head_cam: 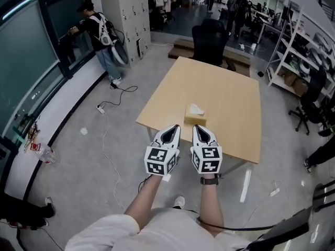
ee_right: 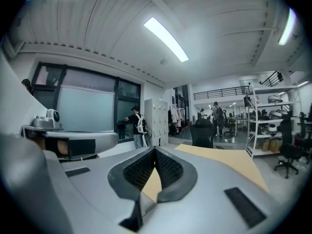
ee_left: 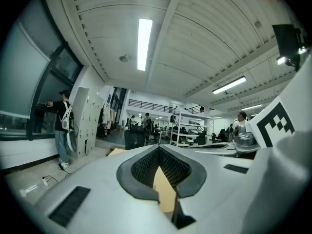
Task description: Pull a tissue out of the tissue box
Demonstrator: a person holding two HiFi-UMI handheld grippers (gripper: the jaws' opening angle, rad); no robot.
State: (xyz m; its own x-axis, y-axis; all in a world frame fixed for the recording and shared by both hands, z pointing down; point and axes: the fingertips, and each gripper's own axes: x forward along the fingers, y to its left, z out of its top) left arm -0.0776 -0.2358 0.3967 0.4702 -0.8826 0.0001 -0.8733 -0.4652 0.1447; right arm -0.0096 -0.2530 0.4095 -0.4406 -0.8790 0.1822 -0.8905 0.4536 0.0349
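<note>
While I hold both grippers just short of the near edge of the table (head_cam: 230, 95), the head view gives me a bare, light wooden top standing on a grey floor (head_cam: 78, 161). The tissue box (head_cam: 194, 119) sits on the table near that edge, just beyond the gripper tips and between them, with a white tissue (head_cam: 196, 109) standing out of its top. The left gripper (head_cam: 175, 128) has its jaws closed tip to tip with nothing between them, and the right gripper (head_cam: 199, 128) is closed and empty too; neither touches the box.

A black office chair (head_cam: 210, 41) stands at the far end of the table. A person (head_cam: 98, 29) stands at the dark windows on the left, grey lockers (head_cam: 131, 14) just past them, and a white cable (head_cam: 107, 111) trails across the floor. White shelving (head_cam: 296, 46) lines the right side.

In both gripper views the grey gripper bodies fill the lower half, so only slivers of tabletop show through the jaw gaps and the box is hidden. The people far back are too small for me to make out.
</note>
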